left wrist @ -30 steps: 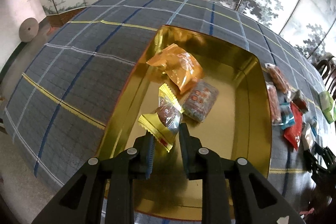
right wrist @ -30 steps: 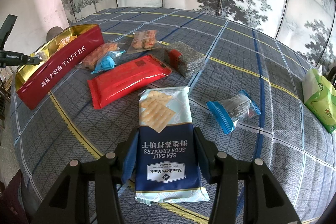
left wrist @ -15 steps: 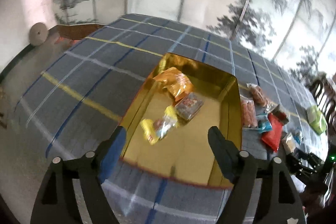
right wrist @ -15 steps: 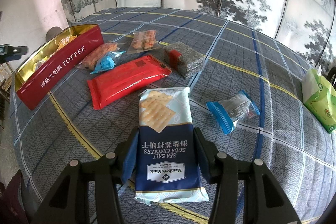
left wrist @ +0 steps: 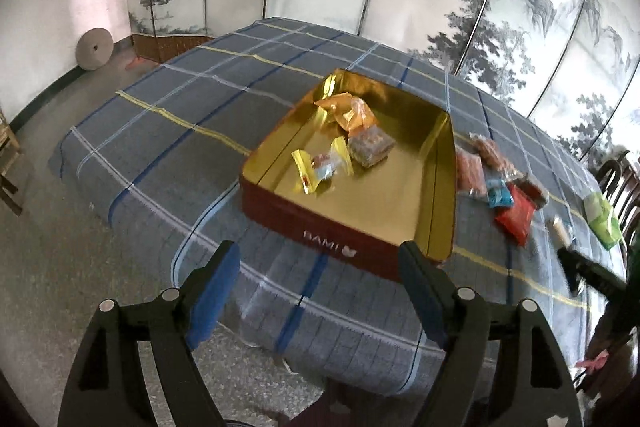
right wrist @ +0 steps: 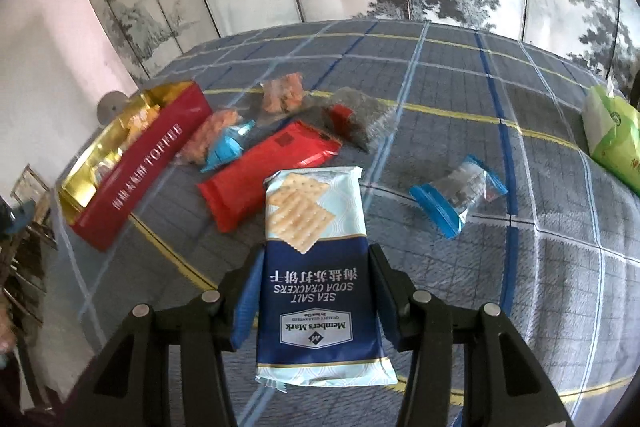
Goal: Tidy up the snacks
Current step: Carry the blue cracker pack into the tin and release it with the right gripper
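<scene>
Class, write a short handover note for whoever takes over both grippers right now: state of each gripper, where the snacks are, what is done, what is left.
Left gripper: open, empty, held off the near end of the red toffee tin with gold interior.
Right gripper: shut on the blue-and-white soda cracker pack.
Done: three small wrapped snacks lie in the tin, among them the yellow-wrapped candy.
Left: tin the crackers, then the long red packet, blue-ended clear packet and the others on the checked tablecloth.

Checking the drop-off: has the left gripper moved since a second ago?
Yes. The left gripper has opened and backed away from the toffee tin; the yellow candy lies inside.
</scene>
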`<action>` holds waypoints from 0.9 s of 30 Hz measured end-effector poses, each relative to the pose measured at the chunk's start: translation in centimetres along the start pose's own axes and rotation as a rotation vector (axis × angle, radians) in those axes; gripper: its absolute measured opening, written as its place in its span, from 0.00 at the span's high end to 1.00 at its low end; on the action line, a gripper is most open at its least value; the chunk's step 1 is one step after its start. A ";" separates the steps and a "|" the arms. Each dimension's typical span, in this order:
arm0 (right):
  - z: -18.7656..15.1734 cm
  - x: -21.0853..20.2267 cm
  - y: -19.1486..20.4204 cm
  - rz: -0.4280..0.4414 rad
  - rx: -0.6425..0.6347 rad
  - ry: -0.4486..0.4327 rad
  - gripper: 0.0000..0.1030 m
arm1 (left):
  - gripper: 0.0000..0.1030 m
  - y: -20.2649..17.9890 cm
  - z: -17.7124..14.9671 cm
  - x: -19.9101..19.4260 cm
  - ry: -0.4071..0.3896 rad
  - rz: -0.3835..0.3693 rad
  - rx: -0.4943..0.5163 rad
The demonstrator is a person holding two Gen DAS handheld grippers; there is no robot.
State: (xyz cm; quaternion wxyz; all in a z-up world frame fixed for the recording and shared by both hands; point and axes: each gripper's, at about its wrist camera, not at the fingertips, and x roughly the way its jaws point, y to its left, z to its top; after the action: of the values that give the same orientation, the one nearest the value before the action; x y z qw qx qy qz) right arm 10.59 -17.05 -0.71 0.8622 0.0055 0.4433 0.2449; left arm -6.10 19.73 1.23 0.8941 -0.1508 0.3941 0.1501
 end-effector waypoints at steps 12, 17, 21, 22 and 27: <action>7.8 0.2 9.7 0.280 -0.030 -0.022 0.51 | 0.25 -0.3 -2.0 -0.8 -0.040 0.071 0.073; 11.8 4.2 14.2 0.378 -0.027 0.032 0.51 | 0.25 0.0 -2.4 -0.9 -0.046 0.086 0.100; 13.6 8.1 16.5 0.404 -0.007 0.081 0.51 | 0.25 0.1 -2.7 -1.1 -0.066 0.107 0.132; 13.8 8.8 17.0 0.404 0.000 0.089 0.51 | 0.25 0.1 -2.8 -1.0 -0.067 0.113 0.142; 14.8 12.8 18.7 0.396 0.050 0.138 0.51 | 0.25 0.1 -3.3 -0.6 -0.053 0.115 0.175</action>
State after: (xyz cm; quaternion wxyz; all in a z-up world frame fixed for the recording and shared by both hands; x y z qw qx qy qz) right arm 20.38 7.92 2.77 0.7646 0.0969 0.4975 0.3982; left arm -8.63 18.44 -0.45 0.9038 -0.0454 0.3900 0.1702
